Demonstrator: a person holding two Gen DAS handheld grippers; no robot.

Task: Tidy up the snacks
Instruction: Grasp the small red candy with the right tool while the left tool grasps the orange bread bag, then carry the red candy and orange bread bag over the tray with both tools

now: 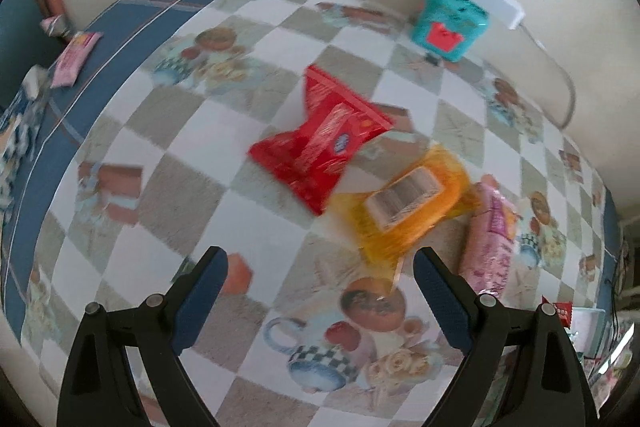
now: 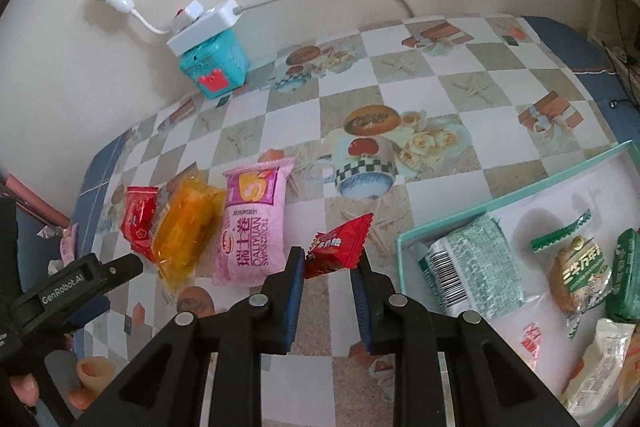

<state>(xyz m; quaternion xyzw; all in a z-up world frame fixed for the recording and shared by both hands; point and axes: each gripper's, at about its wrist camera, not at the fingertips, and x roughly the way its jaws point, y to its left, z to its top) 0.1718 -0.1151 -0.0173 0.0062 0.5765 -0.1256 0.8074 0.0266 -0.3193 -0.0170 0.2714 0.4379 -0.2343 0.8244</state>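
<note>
Red foil crinkles between the blue pads of the right gripper (image 2: pixel 327 261), which is clamped on a small red candy packet (image 2: pixel 340 245) held clear above the checked tablecloth (image 2: pixel 440 99). The packet is a little pillow with crimped, saw-toothed ends and white lettering, pinched at one end so the rest juts up and away from the fingers. Just to the right lies the teal-edged box (image 2: pixel 492 199), already holding green and pale wrappers, so the step in hand looks like carrying this sweet over for sorting. The next move probably calls for swinging it across the box rim and letting go above a bare patch of the white floor, since so light a packet may cling to a pad or flutter off course.

To the left a pink Swiss-roll pack (image 2: pixel 252 223), an orange-wrapped cake (image 2: pixel 184 227) and a red biscuit pack (image 2: pixel 140 219) lie side by side, waiting. The left gripper (image 1: pixel 320 269) hangs over them with jaws wide and nothing between, the orange cake nearest its fingertips
</note>
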